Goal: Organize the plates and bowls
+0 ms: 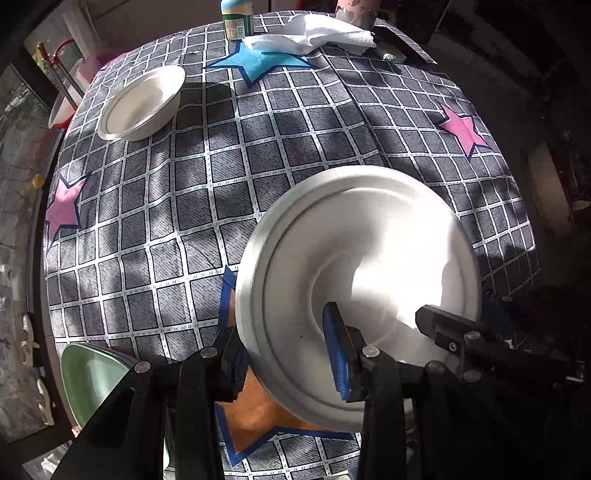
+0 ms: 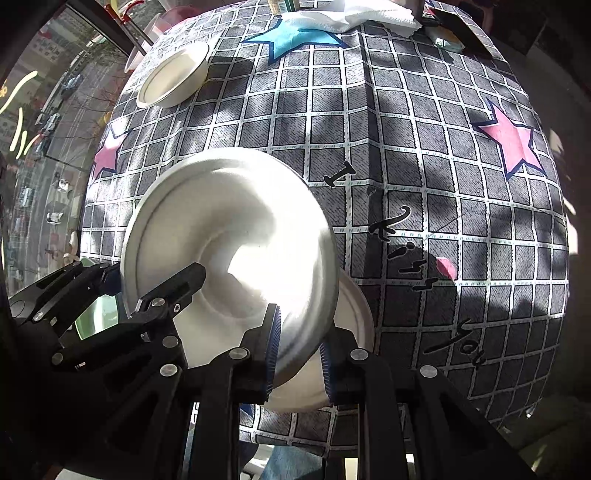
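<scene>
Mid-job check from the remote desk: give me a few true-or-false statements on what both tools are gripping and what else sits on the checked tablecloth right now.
1. Both tools grip the same large white round plate. True: the left tool and the right tool pinch opposite rim edges.
2. The small white bowl is stacked on that plate. False: it sits apart at the far left of the checked tablecloth.
3. A white folded cloth lies at the far edge. True.
4. The right tool hangs open. False: it is shut on the rim.
5. Another white plate lies beneath the held one. True, seen from the right wrist.
</scene>
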A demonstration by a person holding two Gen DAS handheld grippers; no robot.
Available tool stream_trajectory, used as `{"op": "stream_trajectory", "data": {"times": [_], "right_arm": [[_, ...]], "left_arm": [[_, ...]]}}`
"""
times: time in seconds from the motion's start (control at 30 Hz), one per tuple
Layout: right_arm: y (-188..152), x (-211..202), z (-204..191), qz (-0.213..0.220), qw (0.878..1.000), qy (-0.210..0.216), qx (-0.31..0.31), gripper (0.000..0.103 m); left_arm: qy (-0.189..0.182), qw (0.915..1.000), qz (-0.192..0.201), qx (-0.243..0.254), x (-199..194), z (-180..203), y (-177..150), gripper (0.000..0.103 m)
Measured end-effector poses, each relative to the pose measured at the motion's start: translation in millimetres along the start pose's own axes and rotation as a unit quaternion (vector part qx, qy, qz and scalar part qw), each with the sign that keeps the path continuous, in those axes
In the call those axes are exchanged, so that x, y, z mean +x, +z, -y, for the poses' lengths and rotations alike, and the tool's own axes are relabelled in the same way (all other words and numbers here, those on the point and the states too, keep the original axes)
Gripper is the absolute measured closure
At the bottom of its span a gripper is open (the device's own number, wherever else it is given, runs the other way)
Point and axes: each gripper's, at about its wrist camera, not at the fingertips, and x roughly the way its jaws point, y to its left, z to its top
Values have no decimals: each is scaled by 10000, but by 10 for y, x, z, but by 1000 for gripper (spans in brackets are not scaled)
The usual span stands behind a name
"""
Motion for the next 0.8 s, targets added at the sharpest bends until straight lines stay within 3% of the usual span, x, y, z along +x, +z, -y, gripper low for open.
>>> {"op": "stream_trajectory", "data": {"times": [0.37, 0.47, 0.53, 0.57, 0.6, 0.7, 0.8], "right_arm": [[-97, 89, 321, -217, 9986, -345, 346, 80], [-111, 109, 354, -258, 9982, -438, 323, 80], [-134, 116, 390, -298, 9977, -502, 345, 80], [-149, 114, 412, -302, 9974, -535, 374, 80], [-162, 109, 435, -298, 9972, -559, 403, 76], [-213, 69, 533, -194, 9957, -732, 525, 40], [-223, 23, 607, -90, 9952, -742, 636, 38]], "left_arm": [[-207, 9987, -257, 376, 161, 235, -170, 62], [-194, 9988, -264, 359, 162, 213, -190, 50], [-171, 9992, -229, 290, 152, 175, -210, 33], [-199, 9993, -209, 244, 143, 147, -222, 30], [-206, 9994, -191, 194, 134, 113, -229, 28], [-229, 9995, -214, 68, 133, -7, -252, 24], [-161, 9996, -238, 42, 130, -97, -287, 24]]}}
